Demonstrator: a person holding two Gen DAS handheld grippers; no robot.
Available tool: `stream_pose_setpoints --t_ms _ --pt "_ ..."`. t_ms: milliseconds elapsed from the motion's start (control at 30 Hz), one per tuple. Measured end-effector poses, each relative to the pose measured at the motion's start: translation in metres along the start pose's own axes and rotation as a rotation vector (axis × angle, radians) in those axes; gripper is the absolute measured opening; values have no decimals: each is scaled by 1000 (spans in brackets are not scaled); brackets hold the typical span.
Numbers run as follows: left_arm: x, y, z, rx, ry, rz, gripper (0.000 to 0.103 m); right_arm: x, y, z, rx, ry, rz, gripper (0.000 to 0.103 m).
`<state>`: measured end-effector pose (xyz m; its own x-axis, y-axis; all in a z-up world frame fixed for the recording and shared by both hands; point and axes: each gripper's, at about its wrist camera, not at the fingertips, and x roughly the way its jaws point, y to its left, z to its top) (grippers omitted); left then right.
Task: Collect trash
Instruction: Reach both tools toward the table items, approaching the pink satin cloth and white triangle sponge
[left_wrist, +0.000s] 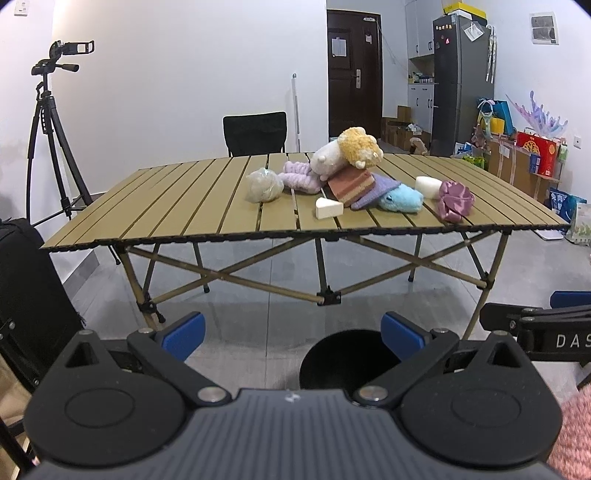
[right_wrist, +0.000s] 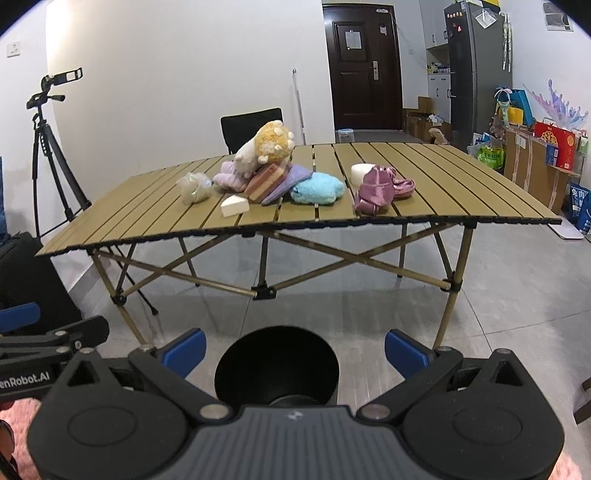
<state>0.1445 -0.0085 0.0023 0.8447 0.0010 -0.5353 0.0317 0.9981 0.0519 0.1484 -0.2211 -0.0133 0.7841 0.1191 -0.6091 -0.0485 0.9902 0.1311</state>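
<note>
A crumpled plastic bag (left_wrist: 264, 184) lies mid-tabletop (left_wrist: 177, 206), left of a heap of plush toys (left_wrist: 345, 151), well beyond both tongs. Left tongs (left_wrist: 293, 334) and right tongs (right_wrist: 295, 349) gape empty above a black bin (right_wrist: 277, 365) on the floor before the near edge.

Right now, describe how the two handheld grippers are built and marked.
Both match: the left gripper and right gripper have matte black linkage arms with silver pivot screws, round black discs, a ribbed dark grey body, and blue finger pads. White lettering marks their sides: "DAS" and "enRobot.AI". Pink fuzzy fabric shows beside them.
</note>
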Motion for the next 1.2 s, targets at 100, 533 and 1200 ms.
stream_pose_setpoints --t_ms 100,533,1200 --pt "15 -1 9 -6 -6 0 103 14 -5 10 11 -18 3 103" --pt "89 -5 61 -23 -47 33 103 73 -24 64 -20 -140 -1 103" --pt "211 -10 111 -78 -12 36 103 216 -82 123 -19 -306 -222 101"
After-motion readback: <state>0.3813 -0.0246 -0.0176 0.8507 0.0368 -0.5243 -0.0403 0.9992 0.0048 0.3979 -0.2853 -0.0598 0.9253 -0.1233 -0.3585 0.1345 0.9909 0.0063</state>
